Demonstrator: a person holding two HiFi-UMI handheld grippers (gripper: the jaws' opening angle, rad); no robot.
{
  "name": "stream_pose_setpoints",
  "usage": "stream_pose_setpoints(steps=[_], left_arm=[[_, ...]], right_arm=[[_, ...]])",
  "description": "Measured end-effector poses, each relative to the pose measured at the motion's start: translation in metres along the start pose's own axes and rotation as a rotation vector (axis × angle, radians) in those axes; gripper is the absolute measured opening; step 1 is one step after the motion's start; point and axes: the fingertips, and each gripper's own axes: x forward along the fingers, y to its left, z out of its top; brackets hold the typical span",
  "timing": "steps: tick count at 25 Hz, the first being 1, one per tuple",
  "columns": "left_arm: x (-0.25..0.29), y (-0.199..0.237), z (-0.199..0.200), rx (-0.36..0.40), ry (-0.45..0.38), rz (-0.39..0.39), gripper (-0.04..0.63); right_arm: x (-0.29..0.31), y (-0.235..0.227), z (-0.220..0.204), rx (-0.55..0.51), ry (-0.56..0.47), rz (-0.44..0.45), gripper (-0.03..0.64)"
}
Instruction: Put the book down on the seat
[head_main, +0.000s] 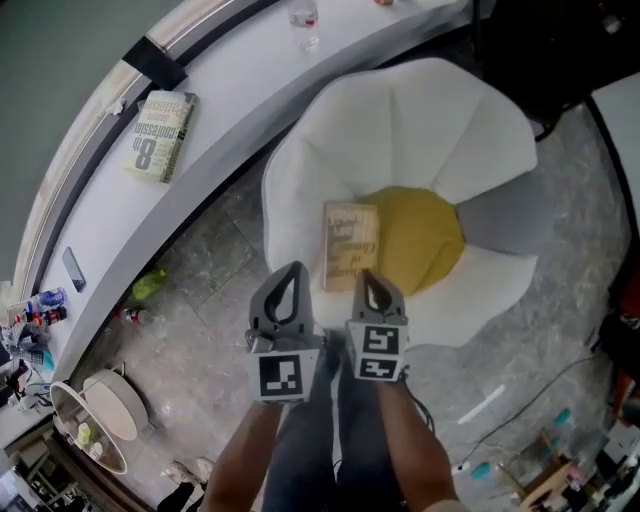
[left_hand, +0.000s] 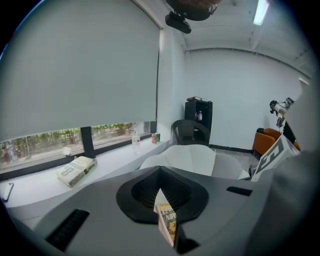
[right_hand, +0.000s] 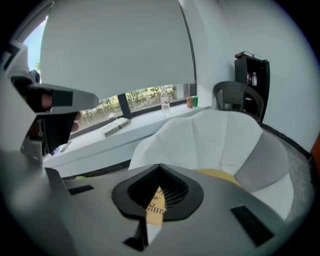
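A tan book (head_main: 350, 245) lies flat on the seat of the white petal-shaped chair (head_main: 400, 130), partly on its yellow centre cushion (head_main: 420, 235). My left gripper (head_main: 294, 268) hovers just off the book's near left corner with its jaws together and nothing in them. My right gripper (head_main: 366, 276) is at the book's near edge, also shut and empty. In both gripper views only a sliver of the book (left_hand: 167, 225) (right_hand: 156, 212) shows through the slit under the closed jaws. A second book (head_main: 160, 135) rests on the window ledge.
The white ledge (head_main: 230, 90) curves behind the chair, with a clear bottle (head_main: 303, 25) and a phone (head_main: 73, 268) on it. A dark chair (right_hand: 237, 97) stands beyond. A round basket (head_main: 100, 415) and cables (head_main: 500, 430) sit on the grey floor.
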Motion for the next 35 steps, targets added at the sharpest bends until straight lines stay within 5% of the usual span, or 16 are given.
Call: stream_pose_setpoints(steps=[18, 24, 35], left_arm=[[-0.131, -0.055, 0.247, -0.003, -0.232, -0.046, 0.006], [-0.166, -0.095, 0.341, 0.104, -0.417, -0.139, 0.006], [-0.212, -0.131, 0.402, 0.127, -0.523, -0.196, 0.006]], right_arm=[[-0.294, 0.000, 0.252, -0.101, -0.449, -0.047, 0.003], [-0.379, -0.010, 0.318, -0.161, -0.641, -0.096, 0.003], [-0.479, -0.025, 0.365, -0.162, -0.851, -0.194, 0.003]])
